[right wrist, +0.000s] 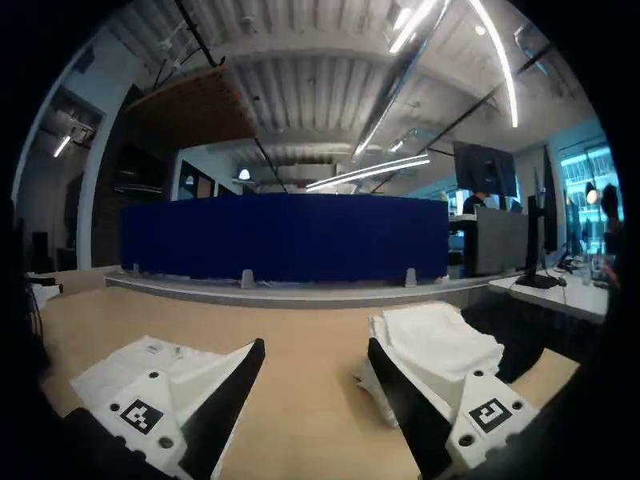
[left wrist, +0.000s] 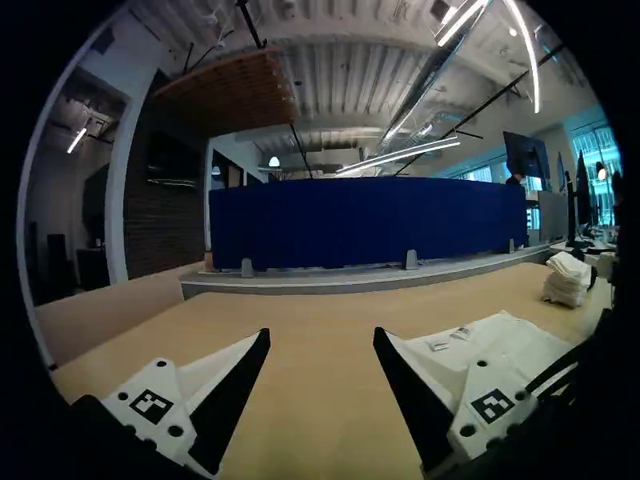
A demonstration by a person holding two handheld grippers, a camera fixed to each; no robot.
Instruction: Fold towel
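A white towel (left wrist: 504,340) lies flat on the wooden table (left wrist: 320,320), behind the right finger of my left gripper (left wrist: 322,340). That gripper is open, low over the table, with nothing between its fingers. In the right gripper view the same flat towel (right wrist: 132,360) lies behind the left finger of my right gripper (right wrist: 316,348). This gripper is open too and holds nothing. A stack of folded white towels (right wrist: 436,340) sits behind its right finger, also seen as the folded stack (left wrist: 570,280) at the far right of the left gripper view.
A long blue partition (left wrist: 360,220) runs along the back of the table on a grey rail (left wrist: 360,278). Monitors (right wrist: 484,172) and another desk (right wrist: 560,292) stand to the right. The table edge (right wrist: 552,376) falls off near the towel stack.
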